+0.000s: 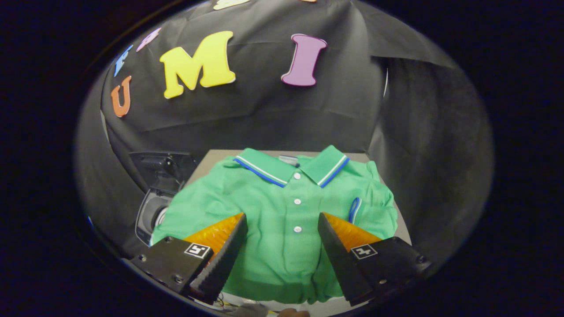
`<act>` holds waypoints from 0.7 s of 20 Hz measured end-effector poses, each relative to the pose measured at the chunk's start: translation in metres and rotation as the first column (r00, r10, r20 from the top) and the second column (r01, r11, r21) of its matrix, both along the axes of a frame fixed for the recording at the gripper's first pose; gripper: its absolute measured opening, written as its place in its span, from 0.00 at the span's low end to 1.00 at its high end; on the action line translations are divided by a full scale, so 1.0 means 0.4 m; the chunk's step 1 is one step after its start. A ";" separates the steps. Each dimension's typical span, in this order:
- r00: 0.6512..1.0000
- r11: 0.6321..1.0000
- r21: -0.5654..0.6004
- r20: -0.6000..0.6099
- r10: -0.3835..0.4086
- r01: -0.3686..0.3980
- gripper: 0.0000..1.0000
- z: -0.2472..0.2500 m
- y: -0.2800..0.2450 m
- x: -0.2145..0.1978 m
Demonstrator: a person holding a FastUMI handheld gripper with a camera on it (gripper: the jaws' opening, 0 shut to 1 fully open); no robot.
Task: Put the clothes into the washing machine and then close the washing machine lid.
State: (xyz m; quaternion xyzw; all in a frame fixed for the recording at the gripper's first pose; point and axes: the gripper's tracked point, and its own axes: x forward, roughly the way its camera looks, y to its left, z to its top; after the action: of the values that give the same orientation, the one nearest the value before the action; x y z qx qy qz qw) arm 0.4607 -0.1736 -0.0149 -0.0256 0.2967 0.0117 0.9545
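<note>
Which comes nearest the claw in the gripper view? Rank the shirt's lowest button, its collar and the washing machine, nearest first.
The claw is open, its fingers spread over the green polo shirt.
1. Lowest button: between the fingertips.
2. Collar: beyond the fingers, at the shirt's far end.
3. Washing machine: off to the left past the shirt's sleeve, lid up; collar and machine are close to call.

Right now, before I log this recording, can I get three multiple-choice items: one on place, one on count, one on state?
1. Where does the washing machine sit relative to the green polo shirt?
A. to its left
B. on top of it
C. to its right

2. How many white buttons show on the shirt's placket?
A. one
B. three
C. five

3. The hand-held gripper is:
A. shut on the shirt
B. open above the shirt
C. shut on the collar

Answers: 1 A, its dark opening shows beyond the left finger; 2 B, three in a line; 3 B, fingers spread apart.
</note>
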 end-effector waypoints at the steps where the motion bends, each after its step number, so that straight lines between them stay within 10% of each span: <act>1: 0.999 1.000 0.007 -0.032 0.015 -0.015 1.00 -0.028 -0.002 -0.005; 8: 0.997 0.998 0.049 -0.064 0.036 -0.033 1.00 -0.026 0.026 -0.006; 11: 0.997 0.997 0.068 -0.066 0.038 -0.034 0.12 -0.016 0.038 0.012; 14: 0.994 0.998 0.056 -0.110 0.018 -0.012 0.06 -0.014 0.041 0.008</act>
State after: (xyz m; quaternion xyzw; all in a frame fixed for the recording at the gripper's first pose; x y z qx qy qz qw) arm 0.4639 -0.1573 -0.0205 -0.0006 0.3485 0.0284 0.9369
